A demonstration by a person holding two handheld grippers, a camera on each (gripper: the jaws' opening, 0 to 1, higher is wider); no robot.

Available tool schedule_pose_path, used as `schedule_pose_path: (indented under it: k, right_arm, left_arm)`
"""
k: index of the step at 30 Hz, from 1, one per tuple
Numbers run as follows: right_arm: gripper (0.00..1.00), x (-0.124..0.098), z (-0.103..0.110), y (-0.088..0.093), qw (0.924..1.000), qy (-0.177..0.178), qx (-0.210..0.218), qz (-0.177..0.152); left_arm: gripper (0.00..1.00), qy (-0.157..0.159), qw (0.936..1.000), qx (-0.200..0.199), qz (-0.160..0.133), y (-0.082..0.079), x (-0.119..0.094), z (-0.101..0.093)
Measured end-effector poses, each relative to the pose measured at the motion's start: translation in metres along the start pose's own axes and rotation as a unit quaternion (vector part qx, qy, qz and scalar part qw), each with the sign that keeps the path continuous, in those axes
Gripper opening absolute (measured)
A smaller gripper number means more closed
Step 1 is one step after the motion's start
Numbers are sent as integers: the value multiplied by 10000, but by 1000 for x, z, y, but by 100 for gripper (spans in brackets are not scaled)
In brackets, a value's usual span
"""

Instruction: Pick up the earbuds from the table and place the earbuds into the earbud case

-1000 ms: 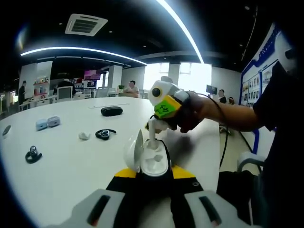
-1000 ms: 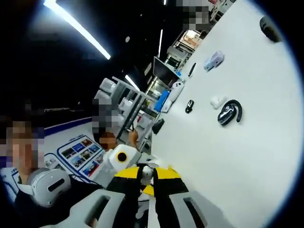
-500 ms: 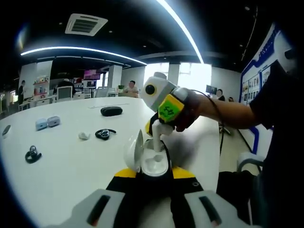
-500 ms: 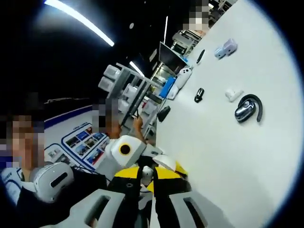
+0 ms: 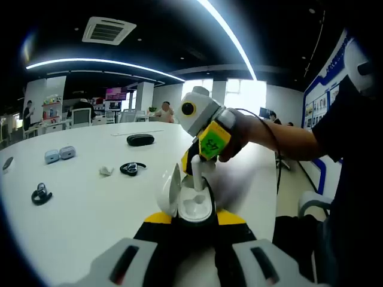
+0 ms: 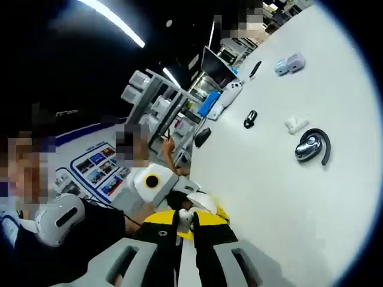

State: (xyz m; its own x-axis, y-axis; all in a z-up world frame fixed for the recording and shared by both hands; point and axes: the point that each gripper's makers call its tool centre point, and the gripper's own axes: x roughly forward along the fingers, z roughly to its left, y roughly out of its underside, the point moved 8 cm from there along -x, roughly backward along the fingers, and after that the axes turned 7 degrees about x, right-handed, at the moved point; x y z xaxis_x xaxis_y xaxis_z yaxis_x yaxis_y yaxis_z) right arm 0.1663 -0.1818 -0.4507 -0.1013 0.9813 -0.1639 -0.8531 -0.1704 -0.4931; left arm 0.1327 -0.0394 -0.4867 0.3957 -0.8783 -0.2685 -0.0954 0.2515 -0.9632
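**A:** Left gripper view first, working left to right: a black ear-hook piece point(image 5: 42, 194) at nine o'clock, two small cases point(image 5: 60, 154) at ten, a loose white earbud point(image 5: 106, 171) and a second black ear-hook point(image 5: 132, 168) nearer centre, a dark case point(image 5: 140, 139) beyond them. What has the left gripper point(image 5: 185, 236) got?

**B:** Its jaws are closed around the base of the open earbud case point(image 5: 184, 197), lid point(image 5: 169, 190) tipped up to the left. Just above, at one o'clock, the right gripper point(image 5: 197, 164) comes down with a white earbud stem point(image 5: 196, 174) pinched between its tips, right over the cavity.

**A:** And from its own camera?

**B:** In the right gripper view the right gripper's point(image 6: 185, 230) jaws are nearly together on that small white earbud point(image 6: 185, 219), with the case's white edge point(image 6: 203, 203) just past it.

**A:** How to seat it well?

**B:** I'd keep the stem lined up with the socket, lower straight, and let go only once it sits (the case must stay level and firmly held).

**A:** Room to move?

**B:** The table point(image 5: 90, 209) is broad and bare around the case; its edge runs close on the right at four o'clock, so I'd withdraw upward, not sideways.
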Motion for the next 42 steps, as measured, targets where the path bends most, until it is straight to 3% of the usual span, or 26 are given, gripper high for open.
schedule_pose_path:
  k: [4, 7, 10, 12, 15, 17, 21, 23, 26, 35, 39, 42]
  right_arm:
    - [11, -2, 4, 2, 9983, 363, -446, 31]
    - [11, -2, 9, 4, 9968, 445, -646, 150]
    - [11, -1, 11, 4, 9920, 619, -1057, 313]
    - [11, 1, 15, 4, 9832, 792, -1547, 560]
    - [11, 4, 19, 3, 9678, 978, -2130, 917]
    - [10, 6, 24, 1, 9512, 1096, -2604, 1240]
    - [10, 13, 34, -3, 9005, 1225, -3650, 2020]
    - [10, 16, 37, -4, 8831, 1270, -3867, 2332]
    - [10, 18, 36, -16, 8704, 1313, -3932, 2655]
    - [11, 29, 40, -20, 8343, 1387, -4144, 3360]
    - [11, 30, 35, -21, 8138, 1447, -4287, 3647]
    - [11, 30, 35, -23, 8053, 1395, -4375, 3750]
  left_arm:
    - [25, 6, 10000, -11, -4, 0, 0, 0]
    - [25, 9, 10000, -10, -4, 0, 1, 0]
    - [25, 10, 10000, -8, -1, 0, 1, 0]
    - [25, 5, 10000, -4, 0, 0, 1, 0]
    - [25, -1, 10000, 2, 1, 0, 1, 0]
    - [25, -2, 10000, 5, 2, 0, 1, 0]
    - [25, -2, 10000, 11, 4, 0, 1, -1]
    - [25, 0, 10000, 11, 3, 0, 1, -1]
    - [25, -3, 10000, 19, 2, 0, 1, -1]
    - [25, -4, 10000, 39, 1, 0, 1, -1]
    - [25, 6, 10000, 48, 0, 0, 1, -1]
    - [25, 9, 10000, 51, 0, 0, 1, -1]
